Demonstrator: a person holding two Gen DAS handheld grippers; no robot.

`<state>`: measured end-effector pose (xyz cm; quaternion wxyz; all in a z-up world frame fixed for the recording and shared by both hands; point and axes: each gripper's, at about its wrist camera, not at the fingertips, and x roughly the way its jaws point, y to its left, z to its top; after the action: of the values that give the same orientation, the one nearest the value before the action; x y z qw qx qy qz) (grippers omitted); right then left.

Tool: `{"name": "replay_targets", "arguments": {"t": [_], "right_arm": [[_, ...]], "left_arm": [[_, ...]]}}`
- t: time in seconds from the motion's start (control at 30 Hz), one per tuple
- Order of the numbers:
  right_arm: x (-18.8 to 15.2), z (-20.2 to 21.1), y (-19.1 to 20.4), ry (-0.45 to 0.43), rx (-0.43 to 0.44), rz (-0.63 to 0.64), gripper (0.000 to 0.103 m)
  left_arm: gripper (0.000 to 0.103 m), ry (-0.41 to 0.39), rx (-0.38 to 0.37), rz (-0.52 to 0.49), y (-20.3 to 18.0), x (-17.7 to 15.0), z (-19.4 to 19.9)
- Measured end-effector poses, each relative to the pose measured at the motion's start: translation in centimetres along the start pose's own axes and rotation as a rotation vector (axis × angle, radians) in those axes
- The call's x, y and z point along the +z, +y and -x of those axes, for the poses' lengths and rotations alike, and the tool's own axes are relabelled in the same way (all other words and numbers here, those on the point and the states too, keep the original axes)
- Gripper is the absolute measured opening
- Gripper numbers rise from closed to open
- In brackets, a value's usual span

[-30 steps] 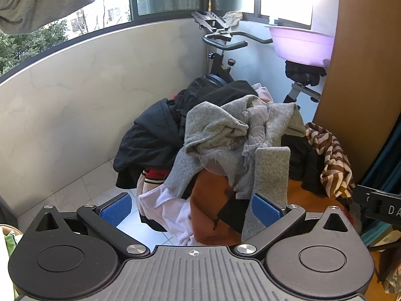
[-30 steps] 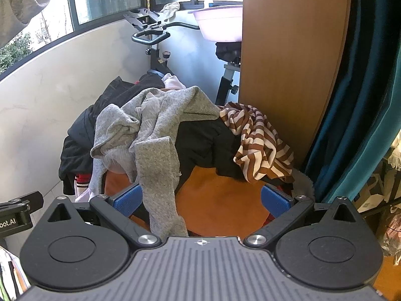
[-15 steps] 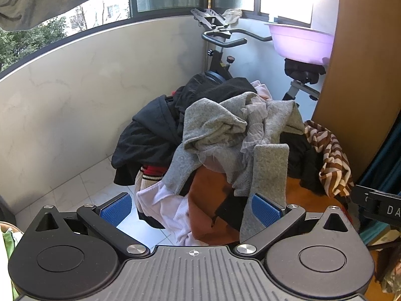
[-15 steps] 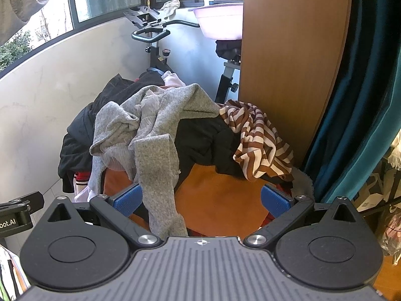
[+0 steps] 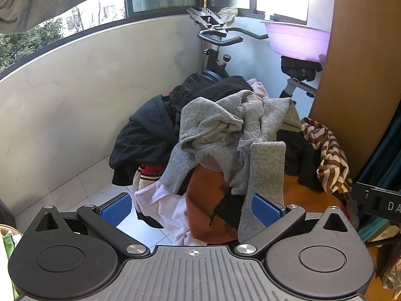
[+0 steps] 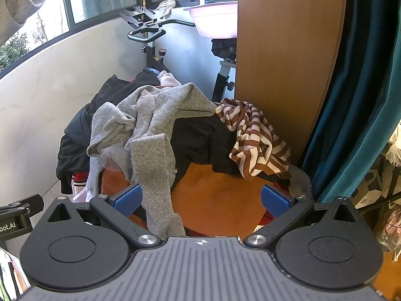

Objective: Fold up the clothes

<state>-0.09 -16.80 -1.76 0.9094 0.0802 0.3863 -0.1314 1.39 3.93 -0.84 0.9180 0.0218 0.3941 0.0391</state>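
Left wrist view first: your left gripper (image 5: 191,207) has its jaws spread wide with nothing between the blue pads (image 5: 115,207). It sits low in front of the clothes pile (image 5: 225,135), not touching it. A grey sweater (image 5: 213,125) lies on top of the pile, and one sleeve (image 5: 265,185) hangs down the front, its lower end just beside the gripper's right pad. Under the sweater you see a rust-orange cloth (image 5: 203,200), and a white garment (image 5: 163,200) spills down the pile's left side. Black clothes (image 5: 145,135) bulge out further left of the sweater; a brown-and-white striped top (image 5: 330,158) sits on the pile's right edge.

From the right wrist camera, your right gripper (image 6: 200,200) is equally wide open and holds nothing. The sweater's sleeve (image 6: 158,183) drops just inside its left pad; whether they touch is unclear. The orange cloth (image 6: 218,200) fills the space between the pads. The striped top (image 6: 255,135) drapes over black clothing on the pile's right.

Behind the pile stands an exercise bike (image 5: 215,50) with a purple basin (image 5: 298,40) to its right. A wooden panel (image 6: 285,62) rises right of the pile, with a teal curtain (image 6: 356,87) beyond it.
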Motion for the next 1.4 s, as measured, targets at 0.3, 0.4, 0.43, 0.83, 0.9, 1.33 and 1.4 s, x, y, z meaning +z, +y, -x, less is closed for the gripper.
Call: {"name": "replay_targets", "arguments": {"t": [0.3,0.4,0.43,0.83,0.9,1.33,1.4], "right_arm": [[0.0,0.1,-0.1,0.008,0.0,0.003,0.103],[0.0,0.0,0.0,0.014,-0.001,0.003,0.103],[0.0,0.0,0.0,0.016,-0.002,0.004,0.103],[-0.2,-0.6,0.0,0.058,-0.029,0.008,0.103],[-0.3,-0.7,-0.1,0.063,-0.033,0.006,0.103],[-0.1,-1.0,-0.1,0.07,-0.06,-0.015,0.103],[-0.1,-0.9,-0.3,0.064,-0.046,-0.026,0.103]], "left_arm": [[0.102,0.016,-0.002,-0.001,0.1,0.0,-0.1],[0.102,0.024,-0.004,-0.002,0.1,0.0,-0.2],[0.102,0.025,-0.004,-0.003,0.1,0.0,-0.2],[0.102,0.059,-0.013,-0.009,0.1,-0.3,-0.8],[0.102,0.061,-0.014,-0.011,0.1,-0.3,-0.9],[0.102,0.089,-0.044,-0.021,0.1,-0.4,-1.7],[0.102,0.09,-0.043,-0.03,0.1,-0.4,-1.8]]}}
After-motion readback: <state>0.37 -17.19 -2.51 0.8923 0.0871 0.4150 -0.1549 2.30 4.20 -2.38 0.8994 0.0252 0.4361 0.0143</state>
